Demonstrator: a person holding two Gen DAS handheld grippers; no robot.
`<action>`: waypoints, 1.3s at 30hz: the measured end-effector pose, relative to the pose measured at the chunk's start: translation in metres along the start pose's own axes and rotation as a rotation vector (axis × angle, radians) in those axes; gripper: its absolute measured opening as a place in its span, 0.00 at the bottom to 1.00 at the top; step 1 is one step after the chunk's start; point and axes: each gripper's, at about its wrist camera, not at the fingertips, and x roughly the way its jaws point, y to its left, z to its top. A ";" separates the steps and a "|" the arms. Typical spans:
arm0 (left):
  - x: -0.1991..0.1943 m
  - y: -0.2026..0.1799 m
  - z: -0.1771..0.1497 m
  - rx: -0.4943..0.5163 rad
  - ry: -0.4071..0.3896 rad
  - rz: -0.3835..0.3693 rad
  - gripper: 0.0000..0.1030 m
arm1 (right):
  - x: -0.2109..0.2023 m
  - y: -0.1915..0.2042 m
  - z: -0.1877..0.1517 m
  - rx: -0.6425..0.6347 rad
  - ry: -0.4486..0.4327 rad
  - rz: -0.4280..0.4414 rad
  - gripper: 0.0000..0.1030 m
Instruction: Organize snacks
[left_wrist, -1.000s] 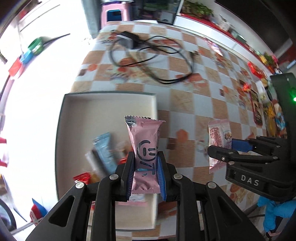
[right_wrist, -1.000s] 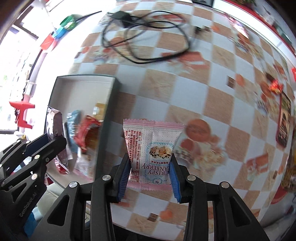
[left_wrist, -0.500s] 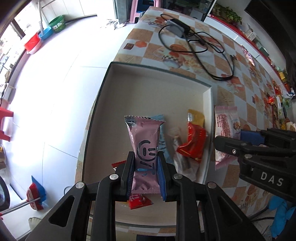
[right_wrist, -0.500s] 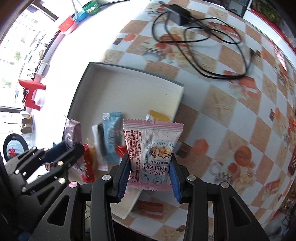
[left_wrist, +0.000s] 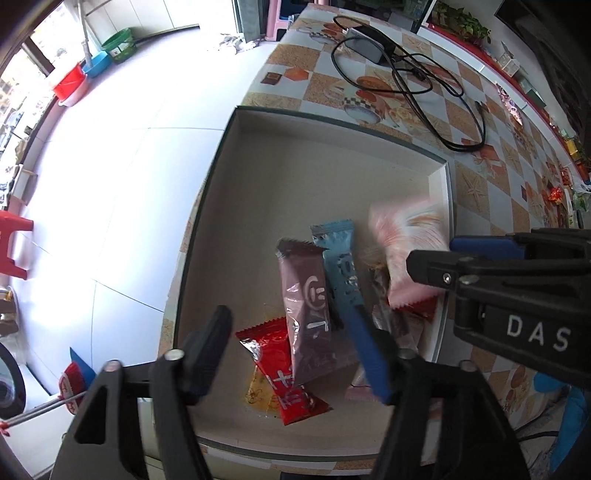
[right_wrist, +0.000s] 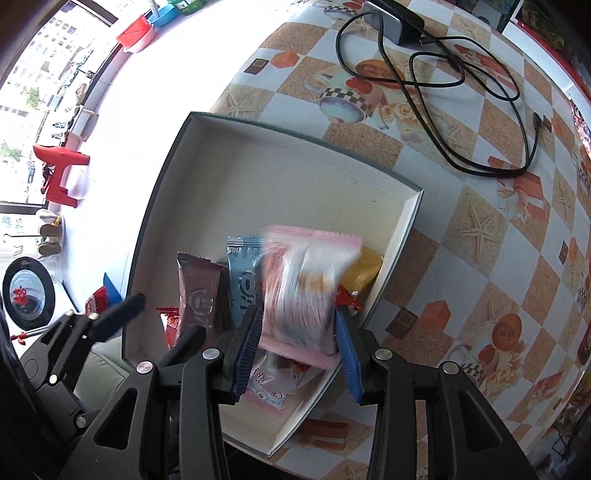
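Two sets of fingers: left fingers (left_wrist: 295, 347) just spread around the mauve packet (left_wrist: 308, 314), right fingers (right_wrist: 295, 332) pinching the pink packet (right_wrist: 299, 291).

A lived-in home, likely a dining or living area: a table under a food-print checkered oilcloth (right_wrist: 476, 229), a charger with tangled cable (left_wrist: 373, 40), plastic basins (left_wrist: 74, 79) and a red stool (right_wrist: 59, 173) on the tiled floor (left_wrist: 122, 177).
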 end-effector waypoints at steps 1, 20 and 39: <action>-0.001 0.001 -0.001 -0.004 -0.001 0.006 0.76 | 0.000 0.001 -0.001 -0.005 0.001 -0.007 0.43; 0.004 0.006 -0.009 -0.006 0.063 0.109 0.83 | -0.012 0.003 -0.023 -0.049 -0.038 -0.095 1.00; -0.005 -0.005 -0.021 0.035 0.049 0.096 0.83 | -0.030 0.010 -0.029 -0.120 -0.083 -0.175 1.00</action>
